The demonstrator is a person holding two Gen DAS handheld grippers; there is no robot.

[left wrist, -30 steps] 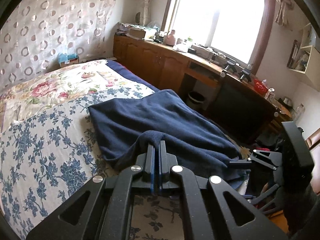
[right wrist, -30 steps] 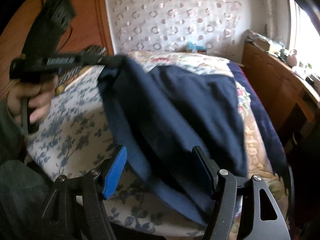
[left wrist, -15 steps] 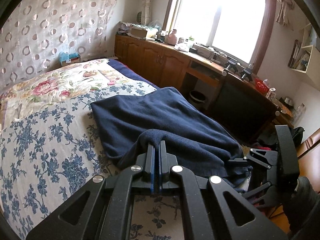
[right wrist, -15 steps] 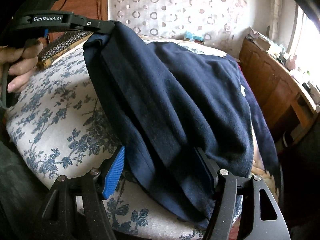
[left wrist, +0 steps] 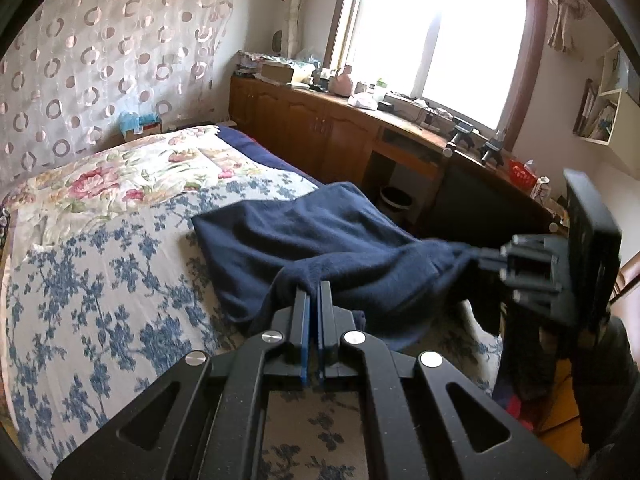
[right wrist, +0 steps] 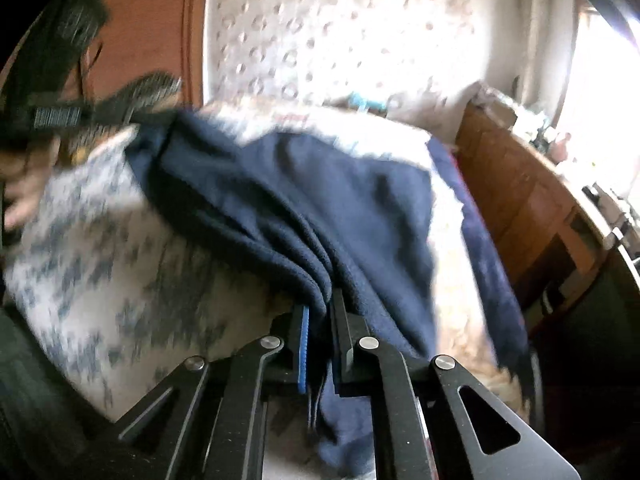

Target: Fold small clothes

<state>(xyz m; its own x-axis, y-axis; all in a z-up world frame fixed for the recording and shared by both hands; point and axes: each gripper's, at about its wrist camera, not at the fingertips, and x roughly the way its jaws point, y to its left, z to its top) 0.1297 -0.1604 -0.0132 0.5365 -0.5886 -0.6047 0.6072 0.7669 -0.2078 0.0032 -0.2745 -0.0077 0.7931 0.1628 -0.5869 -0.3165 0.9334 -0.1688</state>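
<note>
Broadly, the bed [left wrist: 100, 280] takes up the left and middle of the left wrist view, its blue-flowered sheet lying bare and open from the near edge back to a floral cover by the curtained wall. Along the bed's right edge runs a narrow gap, then a long wooden worktop [left wrist: 360, 120] crowded with small things under the bright window [left wrist: 472, 36]. The navy garment [left wrist: 320, 248] lies at the bed's near right corner, its far edge flat on the sheet and its near edge lifted off it. The left hand-held gripper [left wrist: 314, 292] is clenched on a bunched fold at that near edge. The right hand-held gripper [left wrist: 484, 258] pinches the garment's right corner, just past the bed's side, and the cloth runs taut between the two. In the right wrist view, which is blurred, the right hand-held gripper [right wrist: 320, 312] has just been closing and now grasps folds of the navy garment [right wrist: 304, 192], which hang down between its fingers.
</note>
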